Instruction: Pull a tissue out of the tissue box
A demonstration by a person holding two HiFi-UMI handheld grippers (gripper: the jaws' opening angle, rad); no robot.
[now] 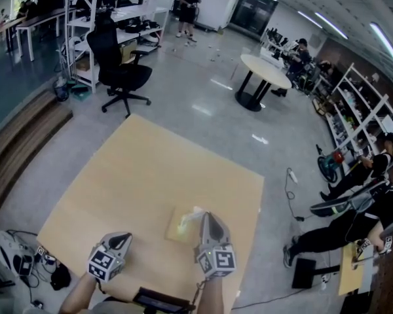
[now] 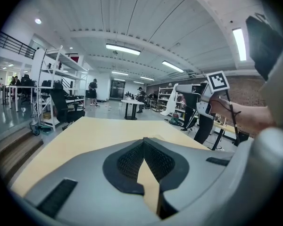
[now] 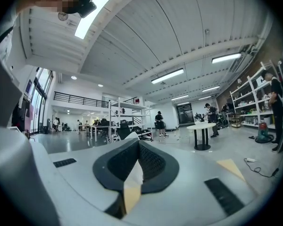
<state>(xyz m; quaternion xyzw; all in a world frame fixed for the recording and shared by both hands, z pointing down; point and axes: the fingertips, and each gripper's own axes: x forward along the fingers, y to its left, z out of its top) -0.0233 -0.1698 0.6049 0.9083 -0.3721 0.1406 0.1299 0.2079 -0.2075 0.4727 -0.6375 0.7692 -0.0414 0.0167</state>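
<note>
A pale tissue box (image 1: 178, 226) lies on the wooden table (image 1: 137, 175) near its front edge. A white tissue (image 1: 195, 214) rises from the top of the box to the tips of my right gripper (image 1: 206, 217), which is shut on it just above the box. In the right gripper view the white tissue (image 3: 134, 172) shows pinched between the dark pads. My left gripper (image 1: 125, 239) hovers to the left of the box, apart from it, shut with nothing between its pads (image 2: 132, 161). From the left gripper view, the right gripper's marker cube (image 2: 217, 81) is at the right.
The table's right edge (image 1: 259, 201) is close to the box. Beyond the table are a black office chair (image 1: 121, 70), a round white table (image 1: 265, 70), shelving and several people. Cables and gear lie on the floor at lower left (image 1: 26, 260).
</note>
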